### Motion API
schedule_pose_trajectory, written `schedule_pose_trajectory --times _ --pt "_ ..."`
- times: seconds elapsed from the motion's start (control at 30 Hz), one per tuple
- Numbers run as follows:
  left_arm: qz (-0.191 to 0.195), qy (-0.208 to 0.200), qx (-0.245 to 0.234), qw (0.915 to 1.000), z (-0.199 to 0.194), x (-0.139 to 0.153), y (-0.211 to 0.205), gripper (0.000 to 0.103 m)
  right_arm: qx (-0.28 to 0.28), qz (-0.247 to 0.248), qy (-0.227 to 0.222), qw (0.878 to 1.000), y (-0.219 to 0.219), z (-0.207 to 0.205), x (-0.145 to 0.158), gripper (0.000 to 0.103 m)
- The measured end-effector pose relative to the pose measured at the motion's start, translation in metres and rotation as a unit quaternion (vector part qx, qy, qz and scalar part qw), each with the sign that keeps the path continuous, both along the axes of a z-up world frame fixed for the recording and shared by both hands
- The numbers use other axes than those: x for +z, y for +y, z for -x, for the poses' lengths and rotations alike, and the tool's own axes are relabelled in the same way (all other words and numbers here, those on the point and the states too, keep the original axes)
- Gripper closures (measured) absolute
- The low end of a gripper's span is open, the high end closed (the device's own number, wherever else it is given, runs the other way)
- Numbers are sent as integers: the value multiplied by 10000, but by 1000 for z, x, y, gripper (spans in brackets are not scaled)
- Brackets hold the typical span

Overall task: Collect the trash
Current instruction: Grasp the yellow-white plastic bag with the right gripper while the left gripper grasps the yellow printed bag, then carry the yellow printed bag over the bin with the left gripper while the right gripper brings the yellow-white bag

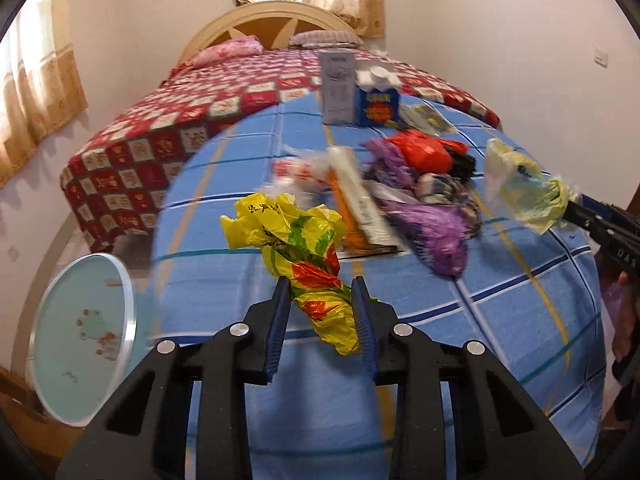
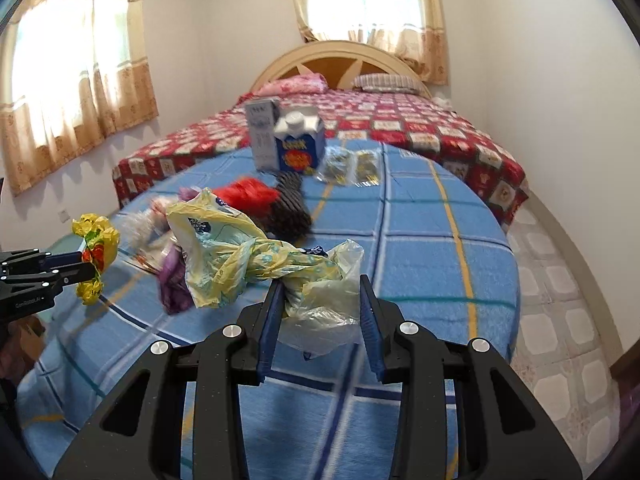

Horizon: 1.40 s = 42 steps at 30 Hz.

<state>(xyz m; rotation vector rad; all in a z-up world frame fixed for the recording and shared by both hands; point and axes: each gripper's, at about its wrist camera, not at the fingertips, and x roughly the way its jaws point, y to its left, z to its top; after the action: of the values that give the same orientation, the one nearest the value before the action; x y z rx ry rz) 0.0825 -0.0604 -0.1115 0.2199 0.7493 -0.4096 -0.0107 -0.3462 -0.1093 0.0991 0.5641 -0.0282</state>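
Trash lay heaped ahead of both sets of fingers on a round table under a blue checked cloth point(image 2: 420, 240). The left gripper point(image 1: 320, 312) pinched a yellow printed bag point(image 1: 296, 248), lifted clear of the cloth; the right gripper point(image 2: 320, 312) had narrowed onto a pale yellow bag point(image 2: 248, 264). Bare cloth stretched right of the right fingers to the table edge. Beyond the heap point(image 1: 416, 184) stood a blue carton point(image 2: 298, 148), then a red quilted bed point(image 2: 400, 124).
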Motion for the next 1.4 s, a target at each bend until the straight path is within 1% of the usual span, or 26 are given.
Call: schedule_pose_trajectory --times 0.17,0.33,0.43,0.67,0.83,0.97,1.4 --pt "-169 -238 428 9987 -3 9 39 71 316 26 -111 9994 25 -9 13 66" --pt "-285 -334 928 9947 -14 13 74 71 599 103 -130 9981 54 -31 18 65" --pt "-313 -374 1103 9927 -17 15 89 71 751 112 -125 9970 70 -46 20 65" --pt "-383 -404 1439 9880 -26 15 118 71 1143 191 -111 9932 113 -78 24 65" --pt "-433 -416 1690 9838 -31 14 140 71 1352 216 -72 9906 135 -94 25 65" --pt "-453 -348 1828 9815 -35 9 155 71 1545 272 -19 9876 156 -111 25 65" --pt "-471 -211 2220 9737 -43 0 191 71 1977 501 115 9789 203 -145 18 65"
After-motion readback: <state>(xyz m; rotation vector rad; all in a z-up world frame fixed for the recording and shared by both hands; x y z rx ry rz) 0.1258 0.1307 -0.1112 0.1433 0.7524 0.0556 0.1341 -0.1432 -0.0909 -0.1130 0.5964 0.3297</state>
